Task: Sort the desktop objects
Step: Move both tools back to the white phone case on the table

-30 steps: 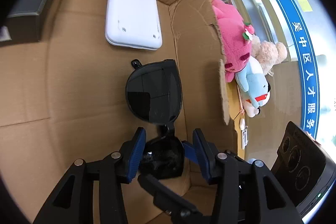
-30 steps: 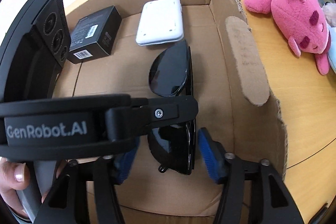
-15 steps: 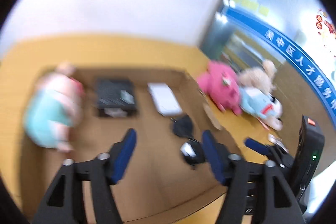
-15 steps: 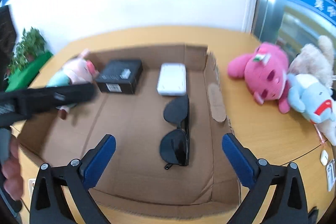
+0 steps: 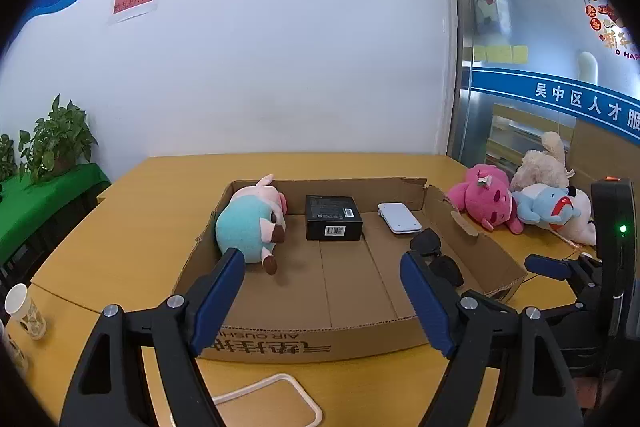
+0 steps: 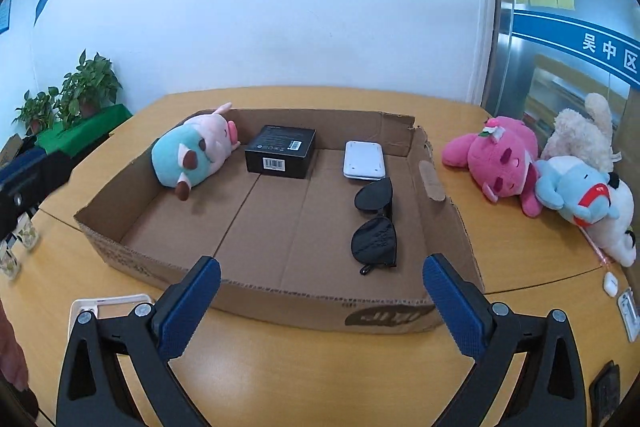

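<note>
**Between picks: both claws empty before the box**

Above the near edge of the yellow wooden table (image 6: pixel 304 379), the left claw (image 5: pixel 322 291) and the right claw (image 6: pixel 322 299) both hang wide open, gripping nothing. In the shallow brown cardboard box (image 6: pixel 280 301) lie a teal-and-pink plush pig (image 6: pixel 192 151) in the far left corner, a black carton with a barcode (image 6: pixel 282 149) along the far wall, a flat white case (image 6: pixel 365 160) beside it, and black sunglasses (image 6: pixel 376 225) near the right wall.

Sorting seems part done. At the table's far right edge, outside the box, wait a pink plush (image 6: pixel 502 157), a beige plush (image 6: pixel 580 135) and a blue-and-white plush (image 6: pixel 580 195). The next move likely calls for the right claw to reach right and close on one soft body.

A white frame (image 5: pixel 266 405) at the near edge is cut off; small white items (image 6: pixel 611 283) at the right edge are unclear.
</note>
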`<state>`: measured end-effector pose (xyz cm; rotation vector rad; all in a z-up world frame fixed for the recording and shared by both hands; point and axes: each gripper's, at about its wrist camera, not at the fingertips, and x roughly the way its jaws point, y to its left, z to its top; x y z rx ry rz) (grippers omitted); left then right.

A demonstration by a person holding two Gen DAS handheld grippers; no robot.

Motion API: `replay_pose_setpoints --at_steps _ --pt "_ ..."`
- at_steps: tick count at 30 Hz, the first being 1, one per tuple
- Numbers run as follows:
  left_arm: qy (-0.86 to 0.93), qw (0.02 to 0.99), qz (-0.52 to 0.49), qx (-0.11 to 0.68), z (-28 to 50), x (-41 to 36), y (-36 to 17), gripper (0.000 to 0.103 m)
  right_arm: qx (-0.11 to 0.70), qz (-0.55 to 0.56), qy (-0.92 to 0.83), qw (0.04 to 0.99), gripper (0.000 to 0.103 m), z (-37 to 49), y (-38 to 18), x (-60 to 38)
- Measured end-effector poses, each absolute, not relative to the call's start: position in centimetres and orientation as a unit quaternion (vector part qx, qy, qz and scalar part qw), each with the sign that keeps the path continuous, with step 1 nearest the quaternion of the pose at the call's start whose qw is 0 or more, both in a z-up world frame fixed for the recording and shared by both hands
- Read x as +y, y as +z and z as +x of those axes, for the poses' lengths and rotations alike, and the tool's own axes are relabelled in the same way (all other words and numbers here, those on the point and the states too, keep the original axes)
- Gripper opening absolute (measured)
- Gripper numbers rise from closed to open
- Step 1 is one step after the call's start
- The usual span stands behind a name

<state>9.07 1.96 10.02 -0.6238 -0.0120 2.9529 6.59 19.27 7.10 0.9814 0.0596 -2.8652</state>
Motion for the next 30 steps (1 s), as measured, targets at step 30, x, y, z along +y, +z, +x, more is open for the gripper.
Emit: replay_pose_setpoints --at_steps 30 --pt "0.968 0.080 -0.235 -0.016 11.5 0.7 8.7 0.080 0.039 0.302 -0.951 0.048 0.103 10.6 7.9 19.7"
